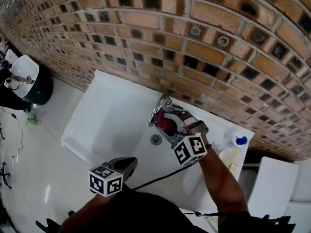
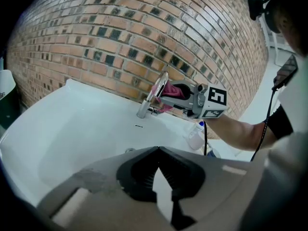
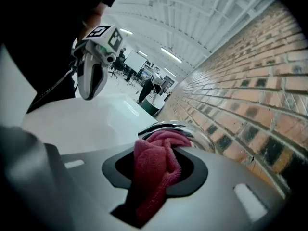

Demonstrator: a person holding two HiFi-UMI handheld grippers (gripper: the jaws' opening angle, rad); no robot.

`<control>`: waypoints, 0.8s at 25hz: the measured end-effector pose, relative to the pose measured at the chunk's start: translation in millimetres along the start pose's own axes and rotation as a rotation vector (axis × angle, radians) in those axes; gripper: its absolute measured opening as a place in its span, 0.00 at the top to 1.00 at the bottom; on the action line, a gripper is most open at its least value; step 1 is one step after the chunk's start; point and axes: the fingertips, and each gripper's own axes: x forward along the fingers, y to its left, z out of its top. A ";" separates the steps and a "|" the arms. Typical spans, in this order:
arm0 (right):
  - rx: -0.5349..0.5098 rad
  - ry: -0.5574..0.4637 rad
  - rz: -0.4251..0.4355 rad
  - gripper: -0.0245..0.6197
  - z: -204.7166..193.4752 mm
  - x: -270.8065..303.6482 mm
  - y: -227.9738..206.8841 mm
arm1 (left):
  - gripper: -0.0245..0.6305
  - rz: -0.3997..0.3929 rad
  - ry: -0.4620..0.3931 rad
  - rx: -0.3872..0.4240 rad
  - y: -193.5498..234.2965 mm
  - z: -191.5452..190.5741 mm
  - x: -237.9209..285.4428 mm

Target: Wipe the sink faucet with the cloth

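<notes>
At faucet, right gripper clamps red cloth, clearest in right gripper view; left gripper closed, empty, above sink.

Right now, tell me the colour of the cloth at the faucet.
Deep pink. The cloth shows best in the right gripper view, bunched up close to the camera.

Faucet mostly behind red cloth
</notes>
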 end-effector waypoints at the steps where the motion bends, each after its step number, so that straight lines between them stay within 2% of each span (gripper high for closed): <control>1: -0.032 0.015 -0.005 0.77 -0.8 0.0 2.1 | 0.96 -0.001 0.000 -0.002 -0.4 -0.1 0.5; 4: -0.091 0.050 -0.005 0.77 -4.1 2.6 11.7 | 0.96 -0.003 -0.001 -0.006 -1.5 -0.8 1.0; 9: -0.101 0.081 0.021 0.77 -12.5 6.8 29.4 | 0.96 -0.006 0.000 -0.004 -2.0 -1.6 1.2; 14: -0.117 0.090 0.117 0.77 -13.1 10.4 63.2 | 0.96 -0.010 0.002 -0.003 -1.5 -3.1 0.5; 18: -0.064 0.077 0.156 0.77 -13.9 8.4 77.7 | 0.96 -0.019 -0.004 -0.001 -1.4 -0.9 0.2; 20: 0.032 0.042 0.149 0.77 -12.2 0.5 71.6 | 0.96 -0.018 -0.007 0.005 0.5 0.2 -0.7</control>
